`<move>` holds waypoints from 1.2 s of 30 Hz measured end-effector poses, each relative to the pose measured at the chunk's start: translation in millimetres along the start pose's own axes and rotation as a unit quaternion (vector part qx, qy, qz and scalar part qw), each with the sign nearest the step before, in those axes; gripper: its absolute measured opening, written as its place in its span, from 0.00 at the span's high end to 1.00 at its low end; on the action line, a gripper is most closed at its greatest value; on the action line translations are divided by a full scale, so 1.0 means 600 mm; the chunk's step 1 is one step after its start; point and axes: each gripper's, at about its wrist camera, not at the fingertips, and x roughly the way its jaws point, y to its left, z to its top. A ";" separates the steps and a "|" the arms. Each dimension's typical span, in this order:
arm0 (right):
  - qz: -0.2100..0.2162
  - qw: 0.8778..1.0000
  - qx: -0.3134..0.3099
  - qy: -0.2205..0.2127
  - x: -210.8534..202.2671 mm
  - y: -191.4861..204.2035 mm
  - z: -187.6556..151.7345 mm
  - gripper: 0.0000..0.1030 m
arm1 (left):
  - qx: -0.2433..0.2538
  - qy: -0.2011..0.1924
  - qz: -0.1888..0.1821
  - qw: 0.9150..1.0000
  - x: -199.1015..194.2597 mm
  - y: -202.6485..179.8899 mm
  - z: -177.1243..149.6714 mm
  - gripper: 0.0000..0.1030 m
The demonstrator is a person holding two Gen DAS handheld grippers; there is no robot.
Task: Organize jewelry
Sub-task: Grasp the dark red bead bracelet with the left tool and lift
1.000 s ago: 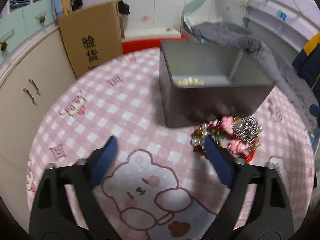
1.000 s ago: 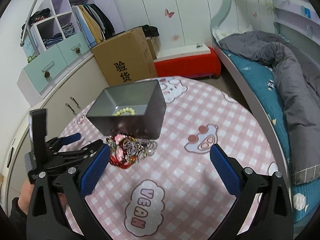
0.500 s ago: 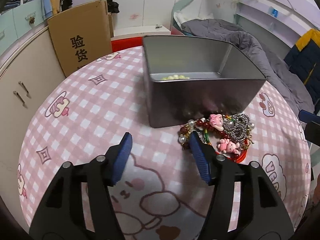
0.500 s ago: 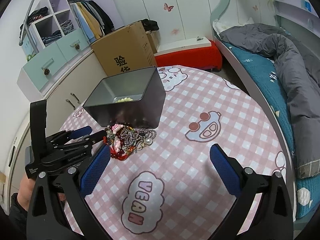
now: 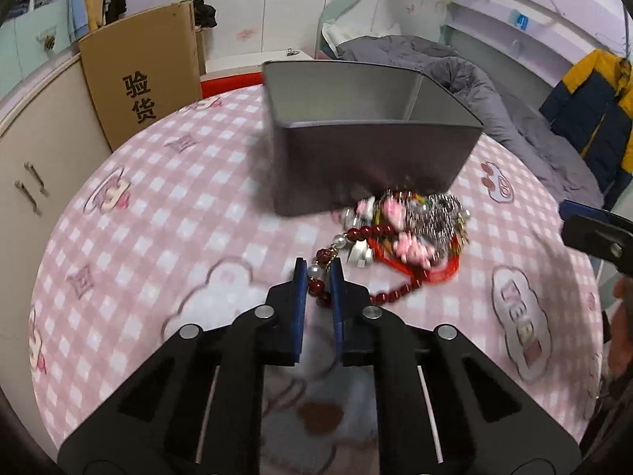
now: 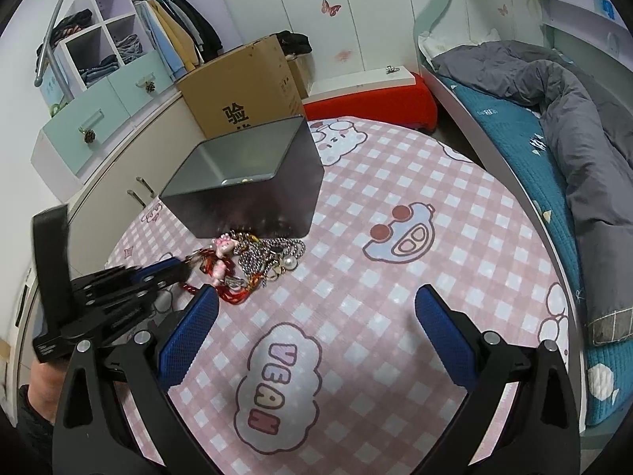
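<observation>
Jewelry (image 5: 411, 233) lies in a tangled heap on the pink checked tablecloth (image 5: 166, 237), just in front of the grey metal box (image 5: 368, 162) and touching its near wall; the heap mixes pink charms, silver chain, pearls and red cord. From it a strand of dark red beads (image 5: 370, 232) with a few pearls trails toward the left gripper (image 5: 318, 275), whose blue fingers (image 5: 301, 277) are drawn close together and clamped on the end of that strand. In the right wrist view the same left gripper (image 6: 174, 273) reaches in from the left, its tip at the edge of the heap. The right gripper (image 6: 316, 308) hangs above the cloth near a "VEAN" cloud print (image 6: 277, 384), its blue pads (image 6: 435, 312) spread wide with nothing between them. A few pale beads (image 6: 243, 179) sit on the box floor. A cardboard box (image 6: 245, 91) stands behind the table
</observation>
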 end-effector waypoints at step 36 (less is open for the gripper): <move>0.118 0.977 -0.166 0.069 0.110 0.235 -0.021 0.21 | -0.036 -0.126 -0.031 0.991 -0.218 0.094 -0.010 0.93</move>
